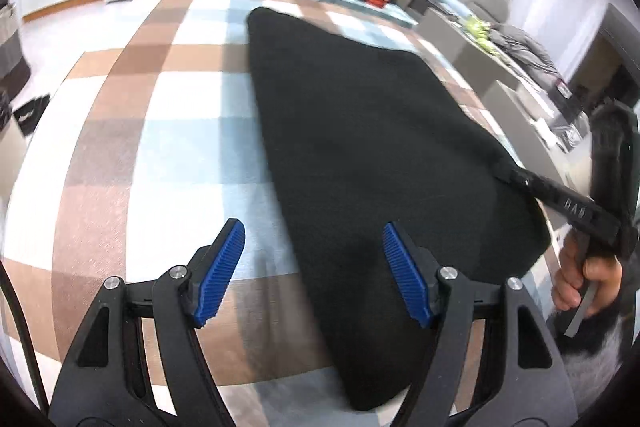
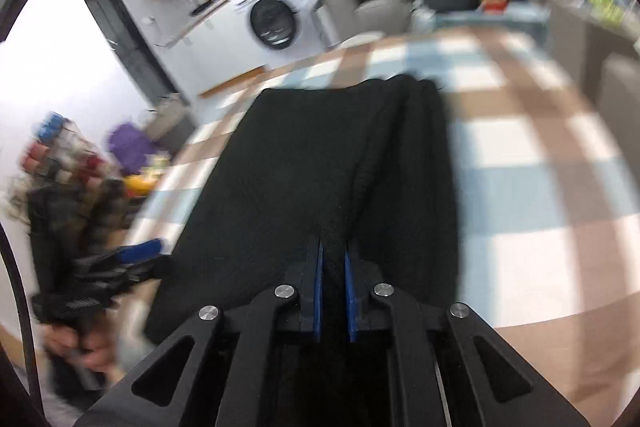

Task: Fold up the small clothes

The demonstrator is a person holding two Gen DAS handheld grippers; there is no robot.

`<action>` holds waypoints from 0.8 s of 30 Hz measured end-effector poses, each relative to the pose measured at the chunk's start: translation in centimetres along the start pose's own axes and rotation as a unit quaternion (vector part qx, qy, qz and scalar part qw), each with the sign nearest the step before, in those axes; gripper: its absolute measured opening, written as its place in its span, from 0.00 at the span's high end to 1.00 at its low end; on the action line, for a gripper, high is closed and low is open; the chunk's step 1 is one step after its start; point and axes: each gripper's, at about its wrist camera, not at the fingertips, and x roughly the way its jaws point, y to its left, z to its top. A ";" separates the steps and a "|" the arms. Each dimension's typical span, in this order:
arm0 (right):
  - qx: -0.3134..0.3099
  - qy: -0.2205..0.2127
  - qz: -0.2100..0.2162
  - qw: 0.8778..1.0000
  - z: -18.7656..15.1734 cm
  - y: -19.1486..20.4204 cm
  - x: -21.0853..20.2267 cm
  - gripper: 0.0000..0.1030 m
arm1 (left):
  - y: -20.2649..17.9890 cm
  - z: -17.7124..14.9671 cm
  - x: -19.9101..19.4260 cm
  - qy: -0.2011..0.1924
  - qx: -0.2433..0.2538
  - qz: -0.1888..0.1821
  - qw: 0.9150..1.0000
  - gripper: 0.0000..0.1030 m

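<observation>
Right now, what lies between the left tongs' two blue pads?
In the left wrist view, the left tongs straddle the black garment's left edge and checked tablecloth.

Black knit garment point(image 1: 360, 131) point(image 2: 312, 163) spread flat on checked tablecloth point(image 1: 160, 147); near edge pinched and lifted into ridge.

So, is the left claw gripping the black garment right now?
No, the left claw is wide open above the black garment, its blue pads apart.
</observation>
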 end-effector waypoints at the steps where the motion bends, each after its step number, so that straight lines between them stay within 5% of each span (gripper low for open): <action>1: -0.007 0.015 -0.024 1.000 -0.1 -0.1 0.5 0.91 | 0.5 0.0 0.3 0.004 -0.006 0.001 1.000 0.33; 6: 0.042 0.028 -0.001 0.999 -0.8 -1.9 -0.4 0.76 | 0.3 0.1 1.5 0.021 -0.012 0.000 1.000 0.33; 8: 0.047 0.020 -0.002 0.999 -1.2 -2.7 -1.7 0.55 | 0.0 -0.1 1.8 0.025 -0.008 -0.003 1.000 0.33; 10: 0.059 0.030 0.017 0.998 -1.8 -3.4 -2.0 0.55 | -0.6 -0.2 2.3 0.029 -0.005 -0.014 0.999 0.35; 15: 0.040 0.059 0.019 0.997 -3.1 -2.4 -0.8 0.56 | -1.5 -0.2 2.9 0.026 0.011 -0.019 0.999 0.73; 24: 0.026 0.068 0.026 0.997 -2.7 -0.9 1.1 0.68 | -0.2 1.3 3.5 0.011 0.004 0.004 1.000 0.81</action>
